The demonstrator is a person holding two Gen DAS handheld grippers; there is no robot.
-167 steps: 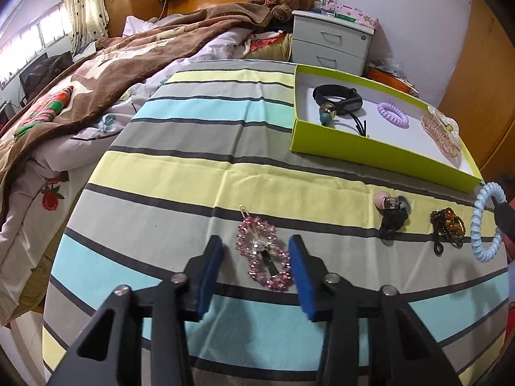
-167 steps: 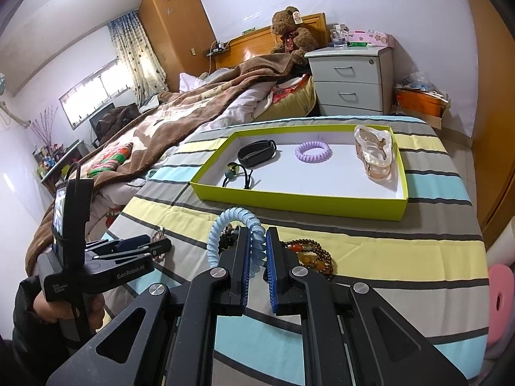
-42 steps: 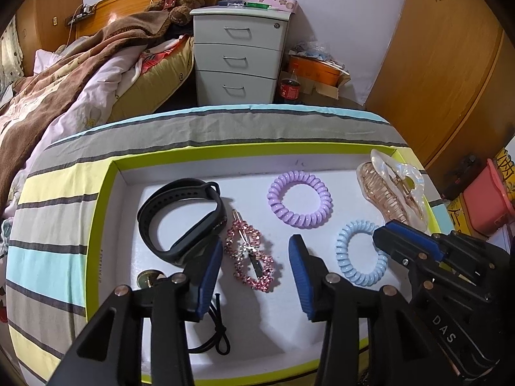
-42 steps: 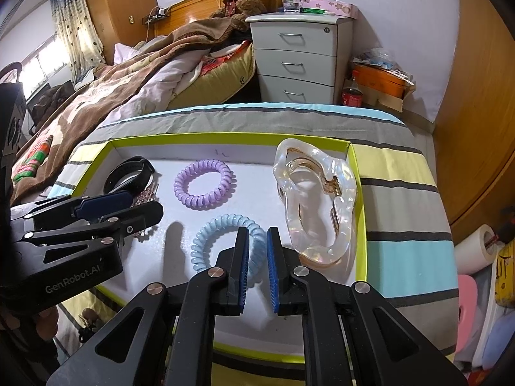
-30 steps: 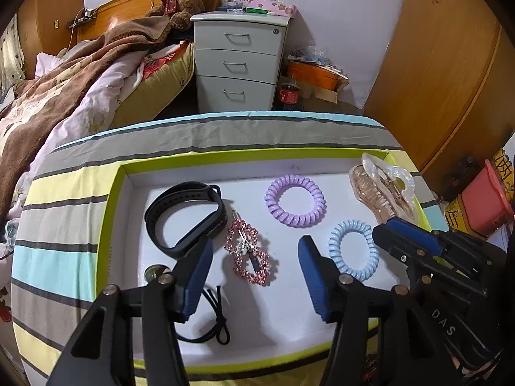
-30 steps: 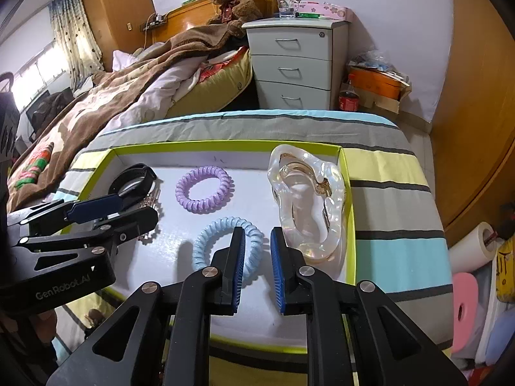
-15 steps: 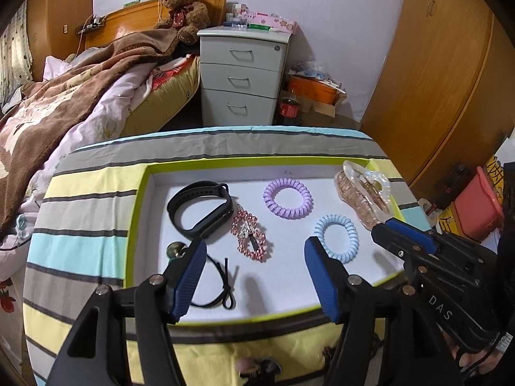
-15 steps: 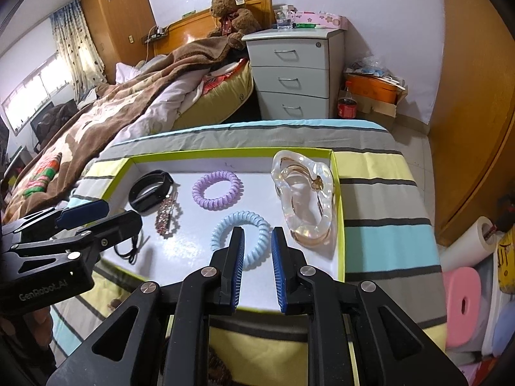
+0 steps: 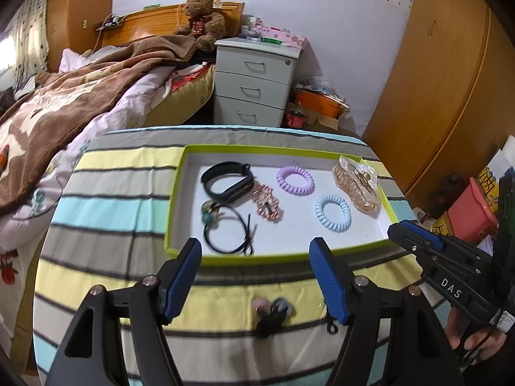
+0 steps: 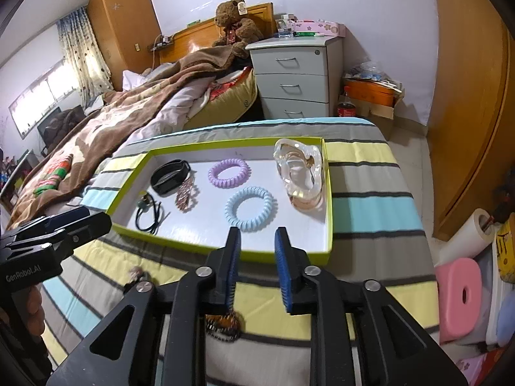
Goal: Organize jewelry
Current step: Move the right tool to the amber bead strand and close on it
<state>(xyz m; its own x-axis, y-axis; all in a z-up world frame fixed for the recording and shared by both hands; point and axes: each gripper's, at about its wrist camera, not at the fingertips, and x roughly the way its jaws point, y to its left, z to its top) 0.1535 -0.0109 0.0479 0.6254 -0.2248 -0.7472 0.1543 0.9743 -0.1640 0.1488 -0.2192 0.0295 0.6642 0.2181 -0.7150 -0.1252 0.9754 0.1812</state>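
Lime-green cardboard walls the shallow tray [image 9: 175,206] on the striped tablecloth [image 9: 109,206], and most of the jewelry lies on its white floor. From the left wrist view, the black band [image 9: 227,184] sits toward ten o'clock of the tray, with the pink beaded clip [image 9: 267,202] touching its right end. At about eight o'clock lies the black hair tie with a teal bead [image 9: 222,226]. The purple coil tie [image 9: 294,180] rests near twelve o'clock, the blue coil tie [image 9: 333,213] at roughly four o'clock, and the clear amber claw clip [image 9: 357,183] against the wall at two o'clock, leaning over the rim in the right wrist view.

Both tools hang over the cloth in front of the tray. The left gripper [image 9: 256,273] has its blue pads spread wide with nothing between them. The right gripper [image 10: 257,254] is parted more narrowly, also empty, with the blue coil tie lying just beyond its tips.

Two pieces lie outside the tray on the cloth: a blurred dark tie with pink and grey balls [image 9: 272,313] at six o'clock below the left gripper, and an amber beaded bracelet [image 10: 225,323] mostly hidden under the right gripper's left finger.
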